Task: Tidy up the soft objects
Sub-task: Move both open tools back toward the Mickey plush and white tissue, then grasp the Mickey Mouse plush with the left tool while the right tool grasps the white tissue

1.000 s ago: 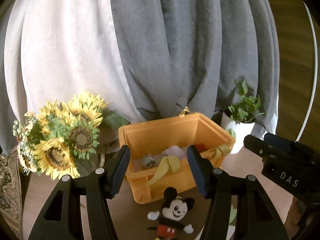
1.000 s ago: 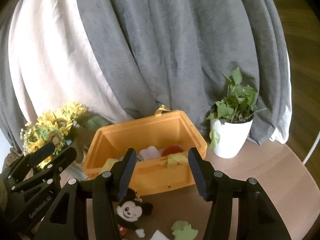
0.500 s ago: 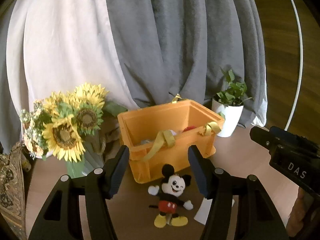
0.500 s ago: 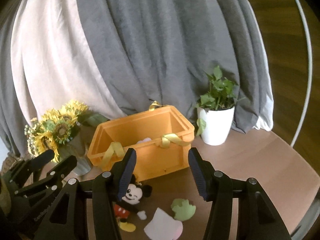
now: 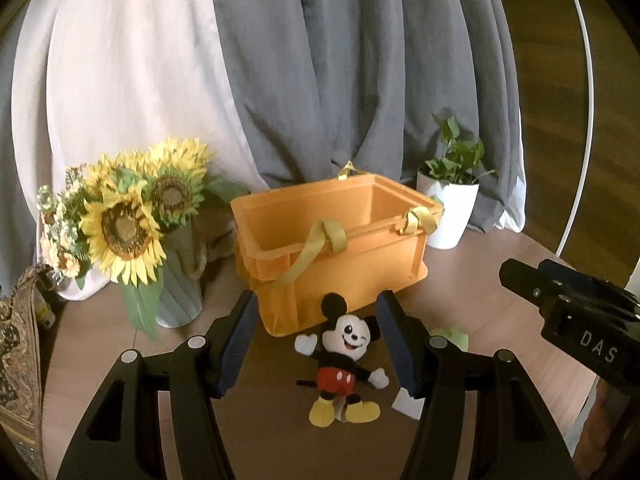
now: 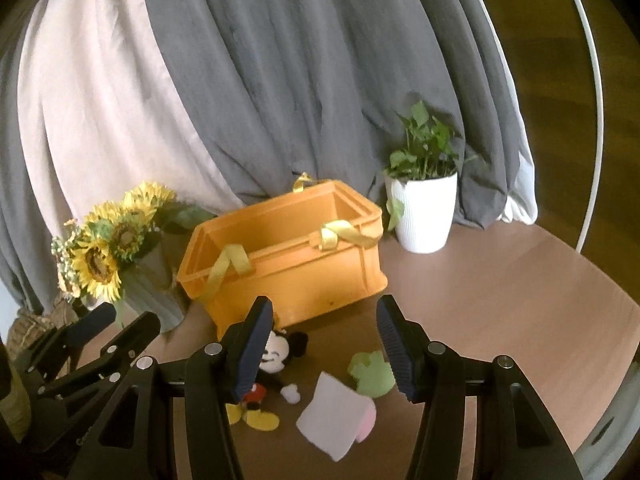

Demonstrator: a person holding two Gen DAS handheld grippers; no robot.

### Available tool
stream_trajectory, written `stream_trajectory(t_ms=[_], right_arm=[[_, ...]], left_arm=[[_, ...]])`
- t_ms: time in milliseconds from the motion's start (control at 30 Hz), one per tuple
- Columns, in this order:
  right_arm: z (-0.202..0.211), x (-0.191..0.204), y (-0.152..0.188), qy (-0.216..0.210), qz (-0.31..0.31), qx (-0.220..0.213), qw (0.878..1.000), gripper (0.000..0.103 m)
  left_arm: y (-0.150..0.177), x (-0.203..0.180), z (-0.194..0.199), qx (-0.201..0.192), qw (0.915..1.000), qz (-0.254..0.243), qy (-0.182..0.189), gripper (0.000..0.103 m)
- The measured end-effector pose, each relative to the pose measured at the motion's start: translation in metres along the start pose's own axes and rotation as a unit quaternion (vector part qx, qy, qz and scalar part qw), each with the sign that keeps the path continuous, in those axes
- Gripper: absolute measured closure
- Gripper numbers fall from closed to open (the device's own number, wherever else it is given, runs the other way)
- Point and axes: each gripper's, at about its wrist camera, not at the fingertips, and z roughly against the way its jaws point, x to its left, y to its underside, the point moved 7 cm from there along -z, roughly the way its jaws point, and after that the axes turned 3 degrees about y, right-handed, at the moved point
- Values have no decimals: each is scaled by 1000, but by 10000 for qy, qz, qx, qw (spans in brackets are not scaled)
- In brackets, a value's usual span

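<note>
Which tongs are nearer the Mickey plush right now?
Left. The left tongs frame the Mickey plush between open jaws; the right tongs sit off to its right, over the white cloth.

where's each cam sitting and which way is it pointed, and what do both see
Left wrist: on the left gripper, angled down across the table at the mouse plush before the orange crate; its own open fingers show, the right gripper at the right edge.
Right wrist: on the right gripper, angled down at the white cloth and green soft piece; own open fingers, the left gripper at lower left.
Shared: plush, crate, sunflowers, potted plant, grey curtain.
</note>
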Motion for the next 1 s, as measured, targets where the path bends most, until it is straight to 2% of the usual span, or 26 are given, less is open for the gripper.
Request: stream_trajectory(t_ms=[367, 733, 1000], right_arm=[[-19, -5, 36, 50, -129, 411, 9991, 48], [-41, -16, 75, 248, -380, 977, 9942, 48], [-59, -20, 94, 420, -374, 1208, 9911, 48]], left_arm=[[30, -3, -23, 451, 9988, -148, 135, 43], [66, -2, -49, 945, 9949, -274, 238, 43], [84, 0, -69, 1180, 9920, -361, 268, 43]])
